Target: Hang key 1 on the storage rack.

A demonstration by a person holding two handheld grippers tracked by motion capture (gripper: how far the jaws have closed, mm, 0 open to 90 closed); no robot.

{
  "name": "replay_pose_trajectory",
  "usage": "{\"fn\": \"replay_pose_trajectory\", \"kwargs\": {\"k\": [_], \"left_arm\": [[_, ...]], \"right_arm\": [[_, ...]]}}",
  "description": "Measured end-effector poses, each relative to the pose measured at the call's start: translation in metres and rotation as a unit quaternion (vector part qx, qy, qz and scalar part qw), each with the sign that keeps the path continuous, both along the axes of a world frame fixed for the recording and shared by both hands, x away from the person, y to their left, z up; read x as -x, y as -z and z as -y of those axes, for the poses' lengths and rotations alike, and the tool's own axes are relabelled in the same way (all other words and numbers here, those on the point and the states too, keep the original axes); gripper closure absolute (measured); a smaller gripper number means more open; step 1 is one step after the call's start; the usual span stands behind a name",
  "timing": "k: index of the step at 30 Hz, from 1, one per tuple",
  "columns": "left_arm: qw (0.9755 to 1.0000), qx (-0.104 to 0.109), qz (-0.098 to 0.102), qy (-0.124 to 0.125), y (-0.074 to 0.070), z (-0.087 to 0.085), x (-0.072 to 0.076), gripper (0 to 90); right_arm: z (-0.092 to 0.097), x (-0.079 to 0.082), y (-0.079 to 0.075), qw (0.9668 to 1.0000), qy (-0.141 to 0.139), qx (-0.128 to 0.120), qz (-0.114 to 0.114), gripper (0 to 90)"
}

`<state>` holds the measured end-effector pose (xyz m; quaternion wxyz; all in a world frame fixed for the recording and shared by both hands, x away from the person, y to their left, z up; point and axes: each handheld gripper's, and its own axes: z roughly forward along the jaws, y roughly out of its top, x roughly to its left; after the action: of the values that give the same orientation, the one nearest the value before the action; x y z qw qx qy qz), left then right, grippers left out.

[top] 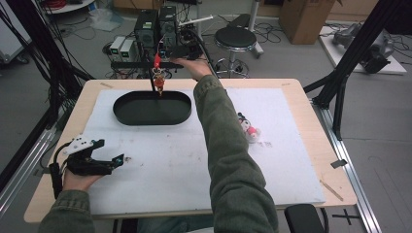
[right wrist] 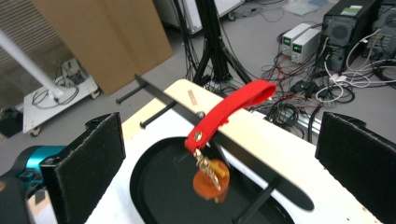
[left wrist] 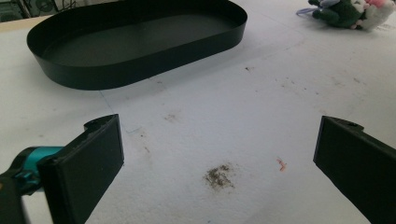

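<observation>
From above we see the keychain (top: 158,77) hanging by its red strap from the black rack (top: 141,64) over the tray (top: 121,110), our right hand (top: 194,67) beside it; our left gripper (top: 109,162) rests near the table's corner. Our left gripper view shows jaws wide apart, empty. Our right gripper view shows jaws spread, the keychain (right wrist: 212,179) dangling free between them.

matt black tray (left wrist: 140,70), red fabric strap (right wrist: 229,112)

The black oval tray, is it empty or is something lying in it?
Empty: the black oval tray's bare floor shows in the left gripper view.
</observation>
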<state>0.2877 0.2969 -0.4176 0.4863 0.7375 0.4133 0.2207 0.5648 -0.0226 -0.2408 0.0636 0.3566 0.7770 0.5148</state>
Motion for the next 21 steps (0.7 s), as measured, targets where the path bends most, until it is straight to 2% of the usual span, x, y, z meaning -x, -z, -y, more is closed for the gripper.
{"fn": "replay_pose_trajectory", "kwargs": {"k": [6, 10, 15, 16, 21], "left_arm": [[1.0, 0.0, 0.002, -0.001, 0.0, -0.001, 0.0, 2.0], [1.0, -0.002, 0.001, 0.0, 0.0, 0.0, 0.0, 2.1], [1.0, -0.001, -0.001, 0.0, 0.0, 0.0, 0.0, 2.0], [1.0, -0.002, -0.001, 0.0, 0.0, 0.0, 0.0, 2.1], [1.0, -0.005, -0.002, -0.001, 0.0, 0.0, 0.0, 2.1]], "right_arm": [[0.01, 0.007, 0.003, 0.9998, -0.016, 0.012, 0.004, 0.5], [0.016, 0.012, 0.004, 0.9996, -0.019, 0.023, 0.004, 0.5], [0.026, 0.019, 0.004, 0.9995, -0.021, 0.021, 0.014, 0.5], [0.027, 0.021, 0.004, 0.9995, -0.021, 0.022, 0.01, 0.5], [0.038, 0.027, 0.011, 0.9992, -0.019, 0.03, 0.017, 0.5]]}}
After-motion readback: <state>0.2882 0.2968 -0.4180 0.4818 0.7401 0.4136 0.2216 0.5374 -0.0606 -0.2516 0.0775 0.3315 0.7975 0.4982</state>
